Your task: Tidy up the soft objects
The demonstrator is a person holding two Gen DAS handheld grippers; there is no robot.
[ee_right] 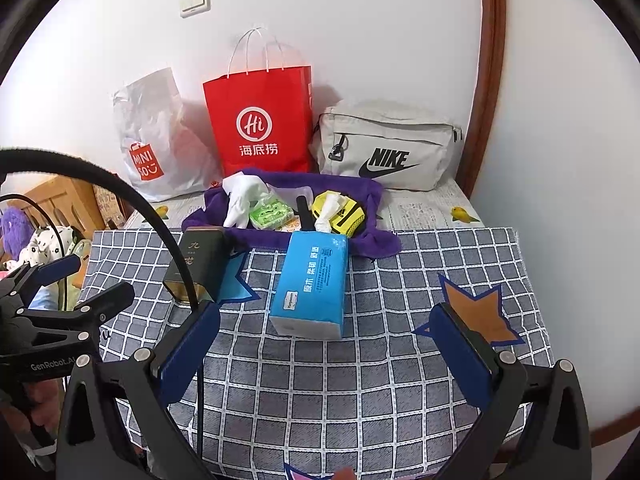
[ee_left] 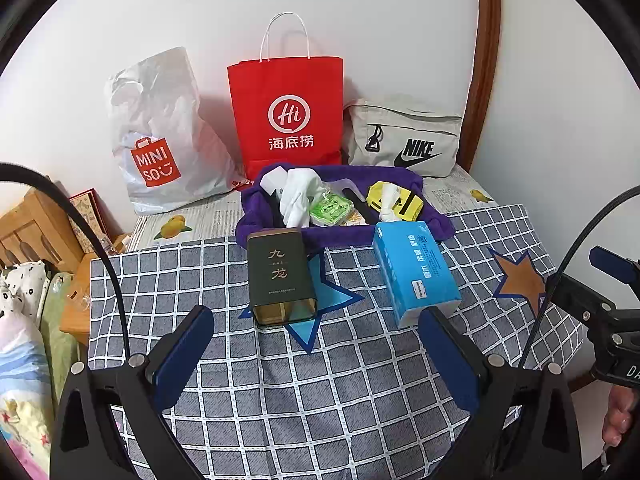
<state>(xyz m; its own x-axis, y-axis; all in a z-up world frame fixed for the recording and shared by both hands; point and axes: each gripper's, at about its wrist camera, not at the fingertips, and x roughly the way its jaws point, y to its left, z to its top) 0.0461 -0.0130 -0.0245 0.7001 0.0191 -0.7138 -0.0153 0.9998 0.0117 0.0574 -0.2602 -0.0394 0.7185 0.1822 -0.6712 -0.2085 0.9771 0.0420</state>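
A: Where do the two tools stand?

B: Both hover low over the checked cloth (ee_left: 320, 380) that covers the worktop. The left tool (ee_left: 316, 328) has its jaws spread wide with nothing between them. The right tool (ee_right: 326, 324) is just as wide and empty.

A: And the soft things?

B: The blue tissue pack (ee_right: 310, 288) lies flat on the cloth, just ahead of the right tool, its far end touching the purple towel (ee_right: 376, 240). That towel lines a shallow tray at the back edge of the cloth. Inside it sit a white glove (ee_right: 242, 196), a green packet (ee_right: 268, 212) beside the glove, and a yellow pouch (ee_right: 344, 214) with a twist of white tissue sticking out.

A: Anything hard nearby?

B: A dark tin (ee_left: 280, 276) with gold characters lies on its side on a blue star patch (ee_left: 328, 300), left of the tissue pack and touching the towel's front edge. An orange star patch (ee_right: 476, 312) shows to the right.

A: Behind the tray?

B: Three bags lean on the white wall: a white plastic bag (ee_left: 160, 132), a red paper bag (ee_left: 288, 116) and a grey Nike bag (ee_left: 404, 136).
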